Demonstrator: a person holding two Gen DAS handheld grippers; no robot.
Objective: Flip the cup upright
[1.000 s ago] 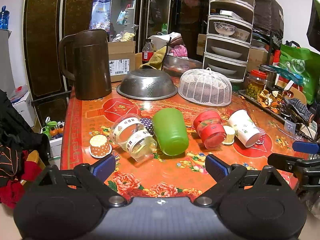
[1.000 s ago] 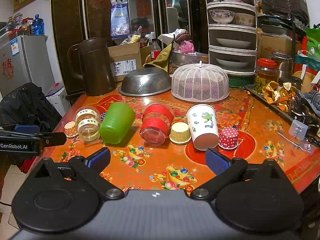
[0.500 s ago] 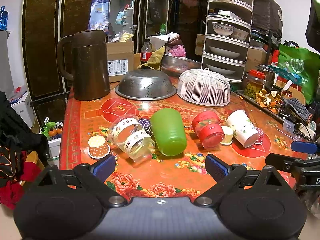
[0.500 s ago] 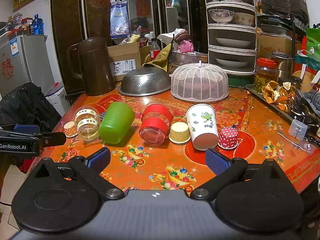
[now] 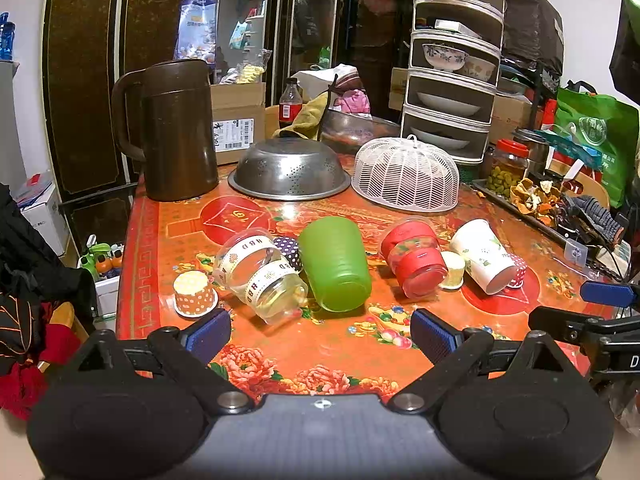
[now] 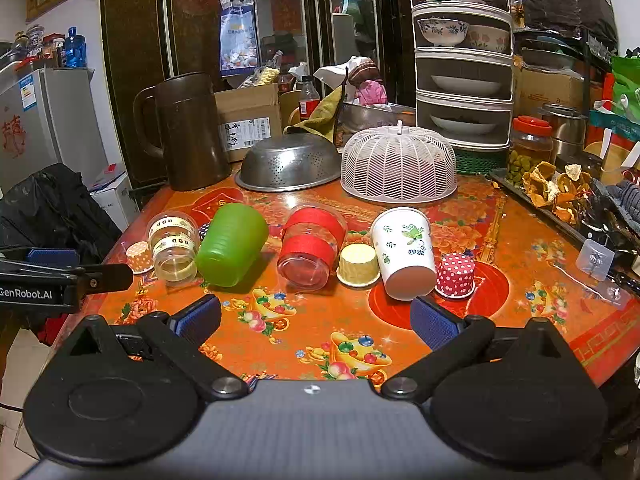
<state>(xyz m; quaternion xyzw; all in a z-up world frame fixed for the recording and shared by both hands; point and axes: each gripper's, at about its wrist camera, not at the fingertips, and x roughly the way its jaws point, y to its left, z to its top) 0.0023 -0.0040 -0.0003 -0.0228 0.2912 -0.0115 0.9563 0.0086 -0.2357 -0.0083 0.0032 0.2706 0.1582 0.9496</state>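
Observation:
Four cups lie on their sides in a row on the red flowered table: a clear cup with HBD bands (image 5: 260, 274) (image 6: 173, 245), a green cup (image 5: 334, 264) (image 6: 232, 243), a red-banded clear cup (image 5: 414, 260) (image 6: 310, 246) and a white printed paper cup (image 5: 482, 254) (image 6: 404, 250). Small cupcake liners sit upside down among them: orange dotted (image 5: 194, 294), yellow (image 6: 357, 264), red dotted (image 6: 454, 275). My left gripper (image 5: 320, 336) is open and empty, in front of the green cup. My right gripper (image 6: 316, 322) is open and empty, in front of the red and white cups.
A brown pitcher (image 5: 176, 132), an upturned steel colander (image 5: 290, 170) and a white mesh food cover (image 5: 406, 176) stand behind the cups. A tray of dried peels (image 6: 560, 192) and a jar (image 6: 530, 144) are at the right. A tiered dish rack (image 6: 464, 60) stands at the back.
Both views have shifted only slightly; the left gripper has drifted a little. The cups have not moved and both grippers stay open.

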